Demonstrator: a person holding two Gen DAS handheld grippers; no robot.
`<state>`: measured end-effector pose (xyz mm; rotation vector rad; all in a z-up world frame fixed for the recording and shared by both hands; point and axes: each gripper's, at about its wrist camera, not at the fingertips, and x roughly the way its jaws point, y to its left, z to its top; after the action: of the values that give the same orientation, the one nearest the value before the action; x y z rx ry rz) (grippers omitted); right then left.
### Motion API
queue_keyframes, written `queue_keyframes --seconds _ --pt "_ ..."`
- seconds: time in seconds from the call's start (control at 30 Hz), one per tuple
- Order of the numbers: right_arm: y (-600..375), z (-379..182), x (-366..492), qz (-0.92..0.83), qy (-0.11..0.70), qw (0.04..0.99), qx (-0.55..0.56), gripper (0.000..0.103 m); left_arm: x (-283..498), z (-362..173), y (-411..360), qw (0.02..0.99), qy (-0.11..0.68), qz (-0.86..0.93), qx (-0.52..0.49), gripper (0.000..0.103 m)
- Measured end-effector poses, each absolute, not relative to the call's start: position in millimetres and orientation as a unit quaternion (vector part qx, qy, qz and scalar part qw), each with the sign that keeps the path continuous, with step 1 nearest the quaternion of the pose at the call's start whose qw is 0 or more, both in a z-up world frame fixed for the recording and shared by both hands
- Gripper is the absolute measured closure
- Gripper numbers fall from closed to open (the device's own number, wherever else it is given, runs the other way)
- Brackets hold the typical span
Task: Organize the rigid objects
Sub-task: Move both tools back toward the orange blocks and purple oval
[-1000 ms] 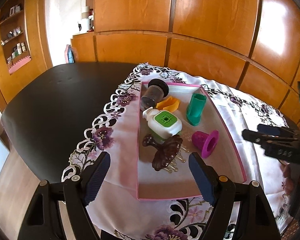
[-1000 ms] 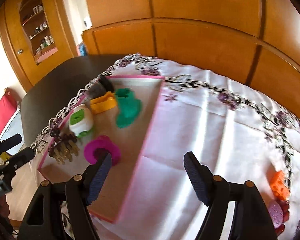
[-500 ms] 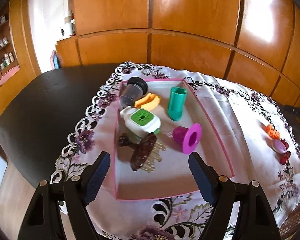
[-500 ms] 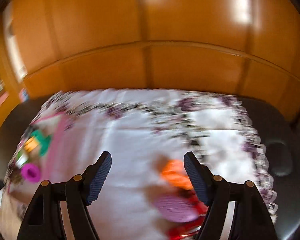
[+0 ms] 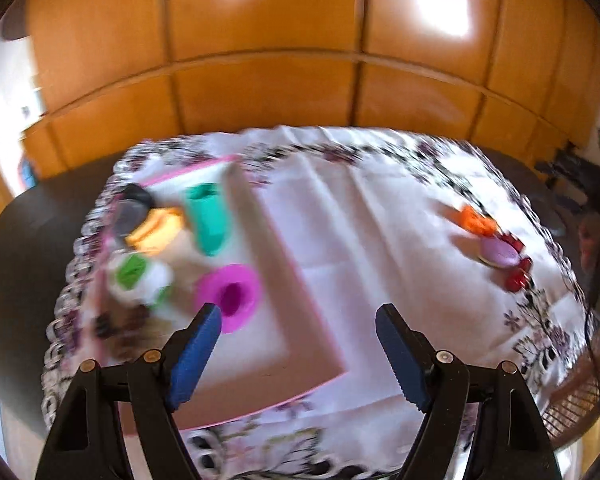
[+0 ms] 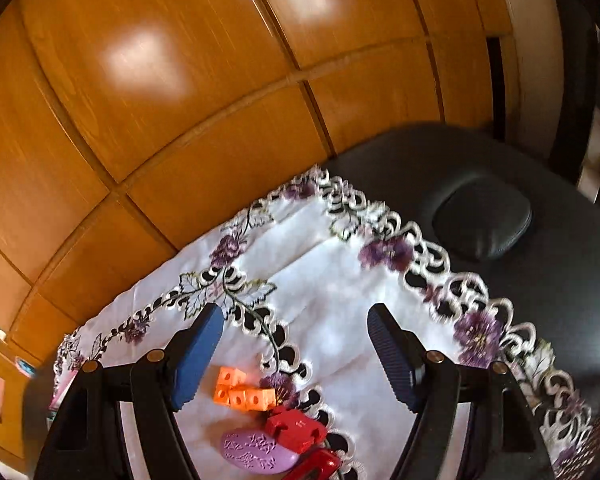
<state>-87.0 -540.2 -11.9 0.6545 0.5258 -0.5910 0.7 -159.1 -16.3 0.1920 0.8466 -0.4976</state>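
- Left gripper (image 5: 298,330) is hanging over the near edge of the white floral-embroidered tablecloth (image 5: 364,216), blue pads spread wide, nothing between them.
- Right gripper (image 6: 294,334) is likewise gaping wide and empty, pointing past the cloth's far right corner.
- Pink-rimmed cardboard tray (image 5: 300,320) is sitting at the cloth's left end, already holding a magenta plastic funnel-shaped piece (image 5: 230,294), a teal plastic cup (image 5: 208,218), a yellow-orange piece (image 5: 156,228) and a white-and-green container (image 5: 138,276); all blurred.
- Loose items are lying by the right edge, well apart from the tray: orange linked plastic cubes (image 6: 242,394), red plastic block (image 6: 296,428), purple embossed oval piece (image 6: 256,452).
- Risk, judged: these three are touching or nearly so, and wide jaws closing on one could be shoving another off the scalloped edge.
- Risk, judged: the cloth is looking loose, so a dragged pad could be bunching it.
- Writing: small raised marks on the red block, not readable; no brands legible.
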Motion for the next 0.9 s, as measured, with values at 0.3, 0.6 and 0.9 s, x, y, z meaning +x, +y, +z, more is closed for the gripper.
queue_keyframes --seconds 0.3,0.6,0.9 --pt "-538.0 -18.7 -85.8 -0.263 0.262 0.869 0.328 0.027 -12.5 -30.4 -271.1 0.816 0.383 -0.393 0.184 0.024" --pt "-544.5 -26.1 -87.4 -0.252 0.267 0.858 0.36 0.027 -10.2 -50.1 -365.6 0.743 0.346 -0.494 0.291 0.024" --pt "-547.4 -31.4 -84.6 -0.238 0.273 0.851 0.379 0.027 -1.2 -66.6 -421.1 0.689 0.334 -0.546 0.34 0.024"
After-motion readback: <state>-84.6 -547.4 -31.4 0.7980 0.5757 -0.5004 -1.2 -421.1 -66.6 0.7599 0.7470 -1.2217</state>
